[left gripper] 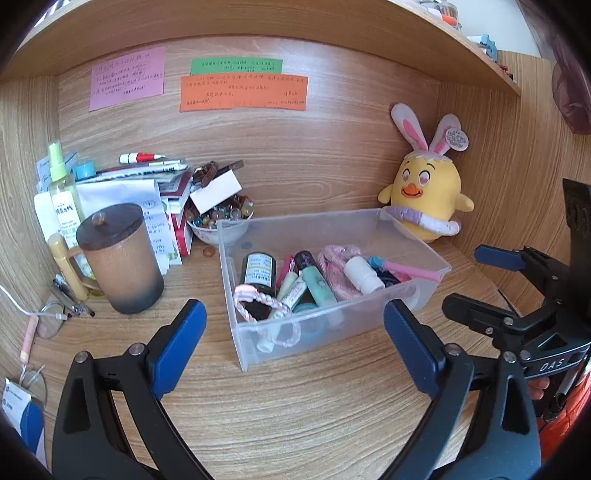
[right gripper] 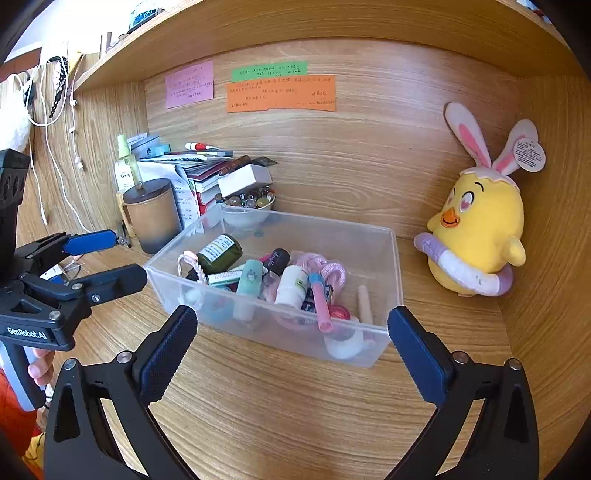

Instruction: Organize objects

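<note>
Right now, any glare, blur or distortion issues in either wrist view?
Left wrist view: strong fisheye bowing of the shelf, dark corner vignette, clear box sharp, no harsh glare. Right wrist view: same bowing, bright washed-out patch top left, box contents hazy through the plastic wall, plush chick in focus.

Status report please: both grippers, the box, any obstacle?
Left gripper open, right gripper open, both empty. Box on desk, full of small items. Nothing blocking it.

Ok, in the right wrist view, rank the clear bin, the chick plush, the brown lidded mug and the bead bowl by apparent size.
1. clear bin
2. chick plush
3. brown lidded mug
4. bead bowl, partly hidden behind the bin
The mug and bowl sit farther back, so their true sizes are unsure.
</note>
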{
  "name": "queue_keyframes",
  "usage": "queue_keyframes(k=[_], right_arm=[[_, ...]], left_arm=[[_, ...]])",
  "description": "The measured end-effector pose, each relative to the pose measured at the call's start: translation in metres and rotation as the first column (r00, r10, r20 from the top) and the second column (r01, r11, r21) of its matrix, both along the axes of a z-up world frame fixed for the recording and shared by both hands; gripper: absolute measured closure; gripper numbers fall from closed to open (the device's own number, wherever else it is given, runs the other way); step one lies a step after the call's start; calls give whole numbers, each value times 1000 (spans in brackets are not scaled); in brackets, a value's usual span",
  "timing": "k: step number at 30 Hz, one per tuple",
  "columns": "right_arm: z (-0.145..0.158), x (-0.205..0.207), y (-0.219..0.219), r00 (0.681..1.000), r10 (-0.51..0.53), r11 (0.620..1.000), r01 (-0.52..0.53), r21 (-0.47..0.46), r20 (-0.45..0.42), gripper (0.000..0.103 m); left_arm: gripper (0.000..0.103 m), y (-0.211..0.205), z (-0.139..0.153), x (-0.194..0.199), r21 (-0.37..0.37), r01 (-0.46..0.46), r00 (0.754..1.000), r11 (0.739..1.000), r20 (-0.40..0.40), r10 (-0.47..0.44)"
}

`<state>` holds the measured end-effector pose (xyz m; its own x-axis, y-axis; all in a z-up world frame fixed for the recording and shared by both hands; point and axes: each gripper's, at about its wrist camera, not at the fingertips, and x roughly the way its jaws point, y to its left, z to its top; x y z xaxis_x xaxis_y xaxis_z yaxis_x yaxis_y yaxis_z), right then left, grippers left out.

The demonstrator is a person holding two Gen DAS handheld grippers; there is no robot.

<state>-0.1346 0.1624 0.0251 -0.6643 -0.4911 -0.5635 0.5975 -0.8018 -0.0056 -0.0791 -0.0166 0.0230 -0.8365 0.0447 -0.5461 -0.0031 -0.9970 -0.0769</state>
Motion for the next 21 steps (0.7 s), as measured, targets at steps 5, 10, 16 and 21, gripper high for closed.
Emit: queue_keyframes(k=[5, 10, 16, 21], right_arm=[[-7, 5, 7, 1000, -9, 1000, 9, -13, 27, 0], [-12, 6, 8, 999, -14, 1000, 14, -16, 44, 0], [-12, 6, 6, 999, -10, 1000, 11, -19, 47, 0], [-11, 6, 5, 999, -1, 1000, 2, -15, 42, 0]], left_arm=[[5, 6, -13, 4, 3, 6, 1000, 1000, 26, -6], [5, 9, -14, 6, 2, 3, 1000, 1000, 25, -3], [5, 8, -13, 5, 9, 2, 1000, 1000, 24, -2], [5, 7, -12, 4, 15, 1, 1000, 1000, 26, -2]])
